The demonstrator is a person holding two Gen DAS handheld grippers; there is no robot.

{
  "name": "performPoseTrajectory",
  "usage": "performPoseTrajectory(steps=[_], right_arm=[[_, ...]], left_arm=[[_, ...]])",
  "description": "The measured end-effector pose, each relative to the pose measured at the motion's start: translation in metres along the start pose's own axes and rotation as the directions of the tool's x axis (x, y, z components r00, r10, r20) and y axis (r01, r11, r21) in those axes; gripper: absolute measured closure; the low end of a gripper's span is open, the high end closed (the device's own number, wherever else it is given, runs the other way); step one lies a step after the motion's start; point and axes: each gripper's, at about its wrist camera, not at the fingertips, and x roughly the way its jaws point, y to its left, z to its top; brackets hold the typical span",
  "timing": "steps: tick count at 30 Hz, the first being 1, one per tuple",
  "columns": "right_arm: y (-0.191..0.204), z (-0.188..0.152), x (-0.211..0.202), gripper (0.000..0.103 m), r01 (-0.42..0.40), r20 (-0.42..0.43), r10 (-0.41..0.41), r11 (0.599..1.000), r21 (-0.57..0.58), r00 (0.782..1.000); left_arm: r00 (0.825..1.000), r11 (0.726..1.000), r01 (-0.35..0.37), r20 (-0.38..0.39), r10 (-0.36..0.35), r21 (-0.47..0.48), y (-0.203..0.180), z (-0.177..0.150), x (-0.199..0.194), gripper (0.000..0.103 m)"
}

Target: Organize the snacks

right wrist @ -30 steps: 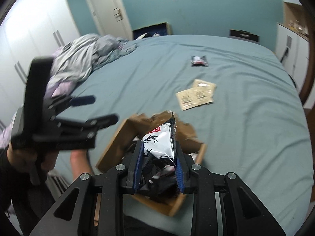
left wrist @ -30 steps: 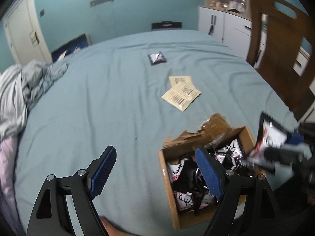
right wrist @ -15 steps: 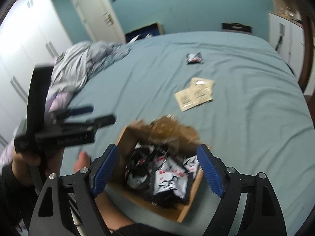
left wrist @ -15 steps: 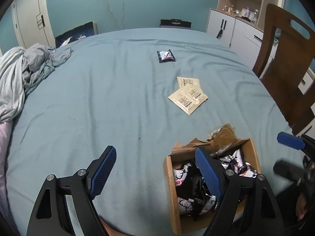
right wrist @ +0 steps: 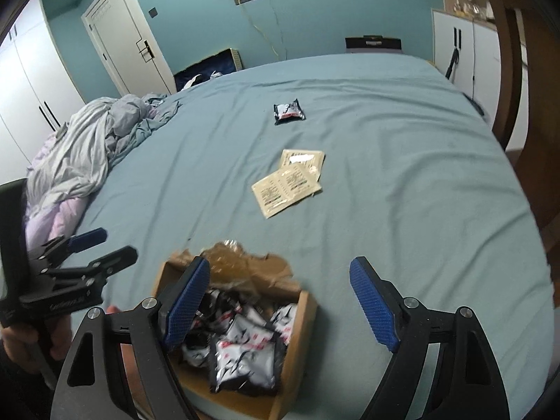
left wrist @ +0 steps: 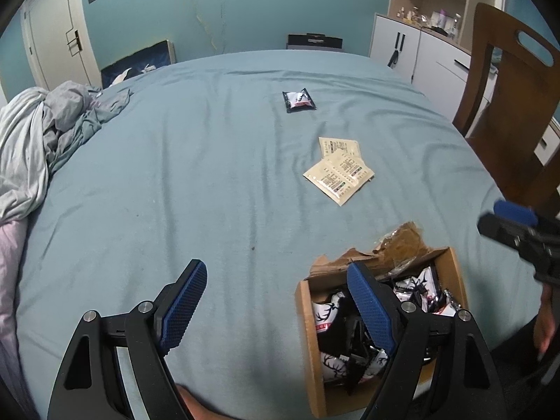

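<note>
A brown cardboard box [left wrist: 303, 318] [right wrist: 301, 318] sits at the near edge of the blue bed, holding several black-and-white snack packets [right wrist: 241, 357] [left wrist: 323, 315]. One more black packet [left wrist: 299, 100] [right wrist: 289, 112] lies far out on the bed. Two beige packets [left wrist: 337, 171] [right wrist: 290, 182] lie overlapped in the middle. My left gripper [left wrist: 276, 301] is open and empty, left of the box. My right gripper [right wrist: 280, 297] is open and empty above the box's far right side.
A crumpled grey blanket [left wrist: 38, 140] [right wrist: 87, 147] is heaped at the bed's left side. A wooden chair [left wrist: 514, 105] stands at the right edge. White cabinets [left wrist: 420, 56] and a door [right wrist: 119, 42] line the far walls.
My right gripper opened and let a black-and-white packet fall into the box, then drew back and up. My left gripper stayed open.
</note>
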Motion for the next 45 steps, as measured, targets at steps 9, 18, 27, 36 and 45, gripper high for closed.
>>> performPoseTrajectory(steps=[9, 18, 27, 36, 45], right_arm=[[0.002, 0.031, 0.037, 0.021, 0.009, -0.024, -0.011, 0.997, -0.078, 1.0], [0.028, 0.069, 0.111, 0.021, -0.117, -0.199, 0.06, 0.951, -0.287, 0.978], [0.027, 0.096, 0.211, 0.021, -0.084, -0.303, -0.038, 0.921, -0.38, 0.952], [0.056, 0.078, 0.266, 0.021, -0.04, -0.261, -0.131, 0.827, -0.561, 0.956], [0.023, 0.088, 0.254, 0.088, -0.156, -0.366, 0.039, 0.943, -0.295, 0.93]], left_arm=[[1.0, 1.0, -0.006, -0.016, 0.006, 0.019, -0.005, 0.002, 0.006, 0.02], [0.999, 1.0, -0.008, -0.045, 0.008, -0.001, -0.001, 0.006, 0.018, 0.02], [0.997, 1.0, 0.009, -0.079, -0.011, -0.03, 0.004, 0.013, 0.034, 0.02], [0.994, 1.0, -0.003, -0.105, 0.0, -0.02, 0.002, 0.016, 0.049, 0.02], [0.997, 0.999, -0.043, -0.062, 0.041, -0.018, 0.004, 0.02, 0.045, 0.02]])
